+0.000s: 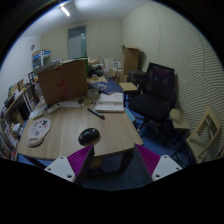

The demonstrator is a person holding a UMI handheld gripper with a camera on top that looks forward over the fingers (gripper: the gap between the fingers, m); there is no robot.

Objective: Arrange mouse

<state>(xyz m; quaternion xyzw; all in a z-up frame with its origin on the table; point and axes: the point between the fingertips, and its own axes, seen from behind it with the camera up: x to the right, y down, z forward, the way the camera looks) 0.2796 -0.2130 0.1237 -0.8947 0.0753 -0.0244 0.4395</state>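
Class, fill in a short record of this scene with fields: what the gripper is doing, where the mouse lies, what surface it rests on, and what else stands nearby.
gripper: two-finger gripper with purple pads, open, holding nothing
mouse: small black computer mouse, beyond the fingers, apart from them
surface: light wooden desk, mouse near its front edge
nearby: black office chair beside the desk; open white book farther back

Pale walls all round, a ceiling strip light (pixel 65 10) glowing above, a cluttered wooden desk (pixel 75 128) in front and a black office chair (pixel 152 98) just beside it.
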